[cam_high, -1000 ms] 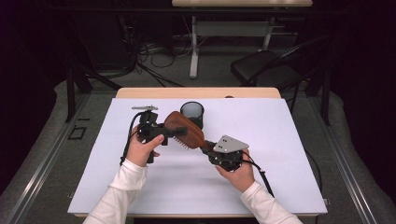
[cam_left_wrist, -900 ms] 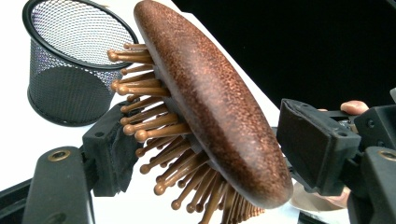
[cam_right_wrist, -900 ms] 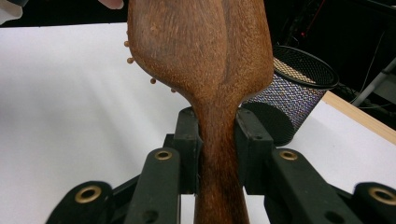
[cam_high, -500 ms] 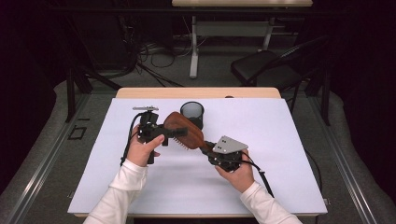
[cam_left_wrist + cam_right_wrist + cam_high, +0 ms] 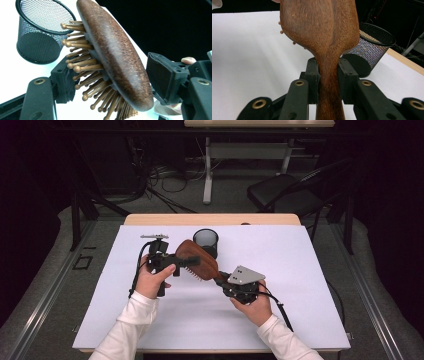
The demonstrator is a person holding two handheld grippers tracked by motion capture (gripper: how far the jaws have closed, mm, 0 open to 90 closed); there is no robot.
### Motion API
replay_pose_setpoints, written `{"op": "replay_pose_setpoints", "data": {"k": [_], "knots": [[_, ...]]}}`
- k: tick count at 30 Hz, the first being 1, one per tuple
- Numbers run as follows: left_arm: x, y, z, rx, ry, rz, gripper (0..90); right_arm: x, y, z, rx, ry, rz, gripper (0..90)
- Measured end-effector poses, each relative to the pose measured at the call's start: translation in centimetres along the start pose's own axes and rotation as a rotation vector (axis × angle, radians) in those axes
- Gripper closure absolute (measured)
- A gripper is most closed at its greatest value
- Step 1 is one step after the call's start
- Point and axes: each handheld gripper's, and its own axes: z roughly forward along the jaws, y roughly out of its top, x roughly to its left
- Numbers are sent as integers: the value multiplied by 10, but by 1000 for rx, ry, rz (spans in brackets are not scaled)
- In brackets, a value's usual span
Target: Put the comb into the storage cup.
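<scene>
My right gripper [image 5: 329,77] pinches the wooden hairbrush [image 5: 196,259] by its handle, holding it above the table just in front of the mesh cup [image 5: 206,241]. My left gripper [image 5: 110,82] straddles the brush head; its jaws have just been closing. One pad meets the bristles [image 5: 82,72], the other stands just off the wooden back.

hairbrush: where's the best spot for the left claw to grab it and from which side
Grip the broad head of the hairbrush, across its thickness, one pad on the smooth wooden back and one against the bristles. Come in from the head's free end, since the right claw is shut on the narrow handle. The left claw already straddles the head and has just been closing.
</scene>
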Motion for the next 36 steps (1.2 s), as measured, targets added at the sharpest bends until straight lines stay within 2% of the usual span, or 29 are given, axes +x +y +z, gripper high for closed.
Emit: {"op": "replay_pose_setpoints", "data": {"k": [7, 11, 17, 22, 28, 36], "knots": [[0, 0, -1, 1, -6, -1, 305, 0, -1, 0, 5, 2, 1, 728], [0, 0, -2, -14, -16, -17, 321, 0, -1, 1, 5, 3, 1, 728], [0, 0, -3, -21, -23, -16, 335, 0, -1, 1, 4, 4, 0, 728], [-2, 0, -6, -51, -40, -38, 368, 0, 0, 0, -3, 4, 1, 727], [-3, 0, -6, -47, -33, -34, 376, 1, -1, 2, -2, 3, 3, 727], [-4, 0, -6, -44, -49, -34, 398, 1, -2, 3, -2, 4, 4, 727]]}}
